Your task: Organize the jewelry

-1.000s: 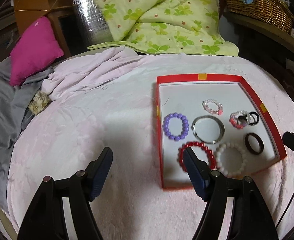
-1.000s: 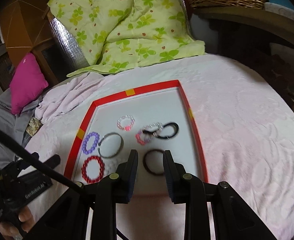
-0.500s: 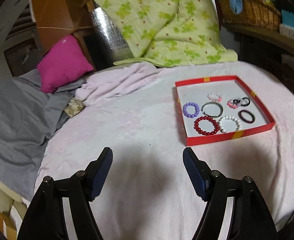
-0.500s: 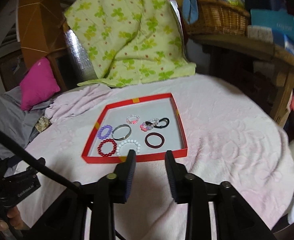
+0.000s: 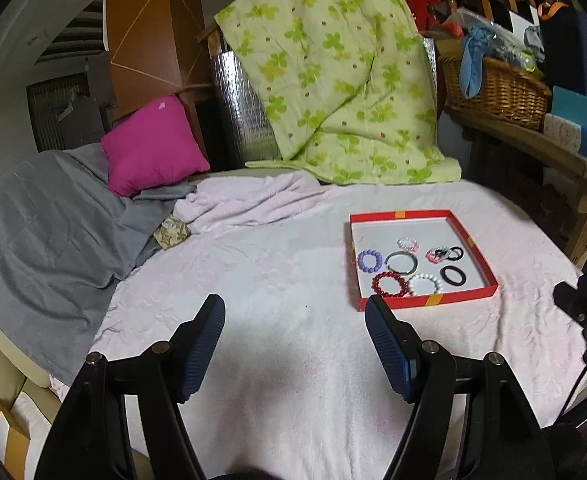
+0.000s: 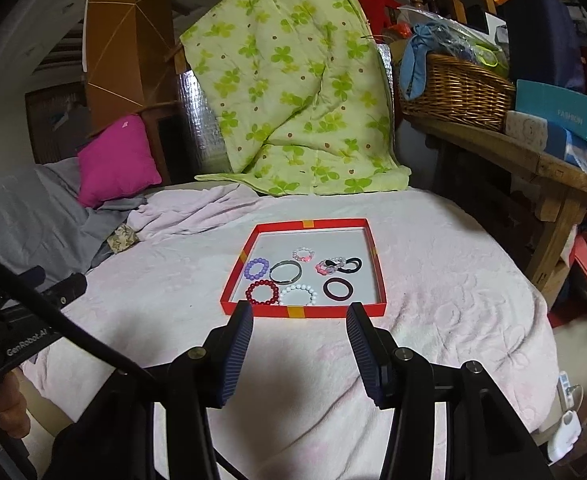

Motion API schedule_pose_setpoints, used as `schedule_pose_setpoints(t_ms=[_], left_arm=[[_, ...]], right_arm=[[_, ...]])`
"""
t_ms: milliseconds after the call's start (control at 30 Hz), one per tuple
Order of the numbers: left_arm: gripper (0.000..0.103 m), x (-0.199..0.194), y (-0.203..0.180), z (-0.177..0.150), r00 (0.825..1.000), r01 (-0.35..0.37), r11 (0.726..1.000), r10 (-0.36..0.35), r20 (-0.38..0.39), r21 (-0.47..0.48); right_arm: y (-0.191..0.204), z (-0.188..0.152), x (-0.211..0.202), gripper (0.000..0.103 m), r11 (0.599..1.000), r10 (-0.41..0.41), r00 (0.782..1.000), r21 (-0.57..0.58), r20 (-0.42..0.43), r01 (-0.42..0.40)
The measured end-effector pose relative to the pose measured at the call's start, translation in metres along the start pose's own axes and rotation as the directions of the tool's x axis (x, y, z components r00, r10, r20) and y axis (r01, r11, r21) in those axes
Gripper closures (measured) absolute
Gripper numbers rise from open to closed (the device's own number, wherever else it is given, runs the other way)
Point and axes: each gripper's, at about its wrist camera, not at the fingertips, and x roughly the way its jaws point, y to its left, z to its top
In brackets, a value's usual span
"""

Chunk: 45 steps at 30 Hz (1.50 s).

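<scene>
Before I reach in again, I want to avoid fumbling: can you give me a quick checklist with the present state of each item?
1. Left gripper open and holding nothing: ok.
2. Right gripper open and holding nothing: ok.
3. Red tray flat on the pink blanket: ok.
4. All bracelets inside the tray, none on the blanket: ok.
5. Pink bead bracelet free of the black hair tie: not ok, they overlap.
6. White bead bracelet apart from the red bead bracelet: cannot tell.

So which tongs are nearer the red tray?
Right. The right tongs hang open just short of the red tray, centred on its near edge; the left tongs sit open, off to its left.
</scene>
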Motion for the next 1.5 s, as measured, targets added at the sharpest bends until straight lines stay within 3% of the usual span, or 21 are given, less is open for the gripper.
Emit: schedule_pose_setpoints(t_ms=[333, 1500], left_arm=[[0.03, -0.022, -0.004, 0.003, 0.999, -0.002, 1.0, 0.002, 0.038, 0.0], [0.029, -0.026, -0.007, -0.001, 0.999, 0.01, 1.0, -0.01, 0.046, -0.002]], right_arm=[[0.003, 0.002, -0.016, 0.049, 1.0, -0.017, 1.0, 0.008, 0.011, 0.017], [0.003, -0.003, -0.012, 0.048, 1.0, -0.008, 1.0, 0.023, 0.014, 0.008]])
